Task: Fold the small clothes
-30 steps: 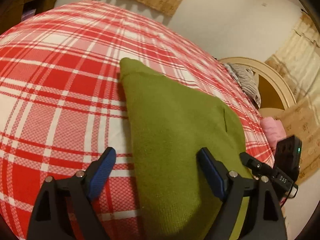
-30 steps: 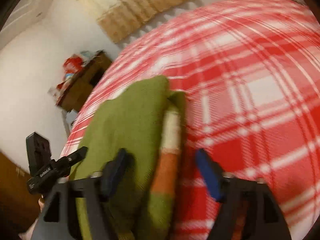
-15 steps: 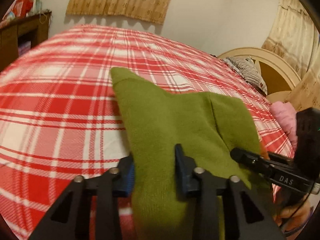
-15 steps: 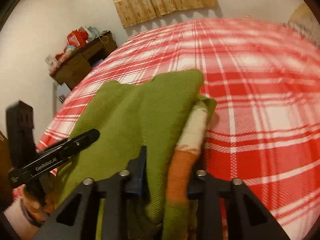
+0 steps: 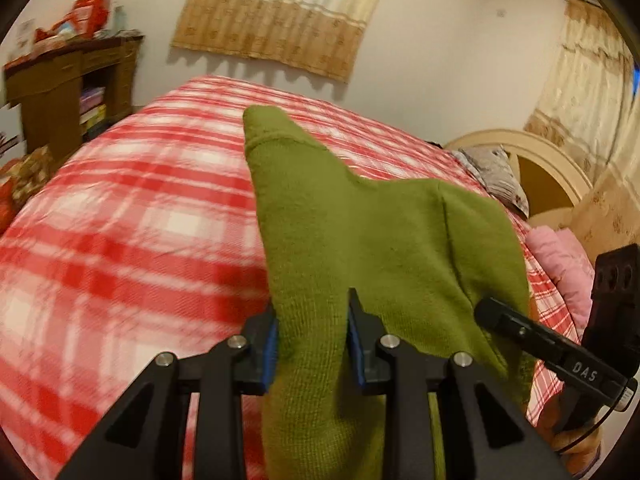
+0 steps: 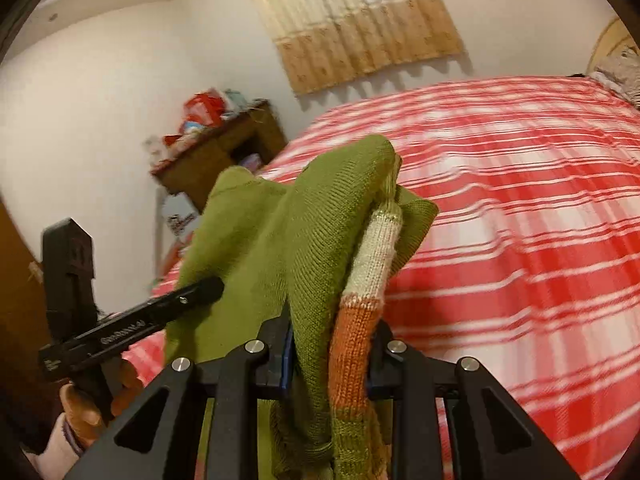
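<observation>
The sweater (image 5: 360, 240) hangs over the bed's (image 5: 140, 220) near edge, one part between the left gripper's (image 5: 312, 340) pads and another between the right gripper's (image 6: 332, 344). The right gripper is right of the left one. A cabinet (image 5: 60, 88) stands beyond the bed's far left corner, a pillow (image 5: 496, 176) at its right end, by the headboard (image 5: 532, 148). A bundle (image 5: 560, 256), perhaps clothes, lies near the bed's right edge.

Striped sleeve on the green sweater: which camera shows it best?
Right wrist view: the cream-and-orange striped sleeve runs up from the right tool, clamped with the green sweater. Left wrist view shows only plain green knit, no stripes.
</observation>
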The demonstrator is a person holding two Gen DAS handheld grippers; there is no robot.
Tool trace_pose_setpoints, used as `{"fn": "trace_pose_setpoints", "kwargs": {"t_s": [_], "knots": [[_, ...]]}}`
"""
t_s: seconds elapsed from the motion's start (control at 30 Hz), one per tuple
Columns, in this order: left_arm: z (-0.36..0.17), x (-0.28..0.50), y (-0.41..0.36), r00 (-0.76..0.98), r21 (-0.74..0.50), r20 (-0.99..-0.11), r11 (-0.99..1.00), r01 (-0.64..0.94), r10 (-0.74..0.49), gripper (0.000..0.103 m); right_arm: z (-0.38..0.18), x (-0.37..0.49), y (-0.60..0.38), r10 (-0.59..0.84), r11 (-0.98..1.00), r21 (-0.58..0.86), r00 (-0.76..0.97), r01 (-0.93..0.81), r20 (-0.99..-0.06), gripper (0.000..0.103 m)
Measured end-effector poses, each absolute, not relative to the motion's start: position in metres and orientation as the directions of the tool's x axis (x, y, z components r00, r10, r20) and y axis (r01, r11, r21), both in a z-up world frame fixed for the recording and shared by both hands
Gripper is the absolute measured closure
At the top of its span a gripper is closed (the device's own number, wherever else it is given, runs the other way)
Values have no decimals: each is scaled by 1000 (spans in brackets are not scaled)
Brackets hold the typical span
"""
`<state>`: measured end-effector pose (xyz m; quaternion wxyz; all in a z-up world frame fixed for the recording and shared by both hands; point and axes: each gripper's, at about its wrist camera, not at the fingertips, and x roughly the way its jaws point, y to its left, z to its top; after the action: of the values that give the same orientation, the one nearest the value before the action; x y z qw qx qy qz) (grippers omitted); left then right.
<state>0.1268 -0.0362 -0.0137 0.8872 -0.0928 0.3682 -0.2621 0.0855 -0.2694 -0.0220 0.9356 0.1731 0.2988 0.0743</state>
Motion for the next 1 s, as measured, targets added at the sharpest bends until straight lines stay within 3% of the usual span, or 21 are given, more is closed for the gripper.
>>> {"fn": "trace_pose_setpoints", "kwargs": {"t_s": [0.53, 0.77, 1.0], "knots": [[-13, 84, 160, 742, -261, -636, 964, 50, -210, 73, -16, 117, -36, 559, 828, 378, 667, -415, -493, 78], [-47, 118, 196, 765, -204, -641, 975, -92, -62, 73, -48, 168, 38, 587, 808, 332, 625, -486, -515, 78], [-98, 151, 210, 720, -237, -692, 958, -162, -49, 71, -106, 222, 53, 525, 845, 282, 606, -453, -598, 77]]}}
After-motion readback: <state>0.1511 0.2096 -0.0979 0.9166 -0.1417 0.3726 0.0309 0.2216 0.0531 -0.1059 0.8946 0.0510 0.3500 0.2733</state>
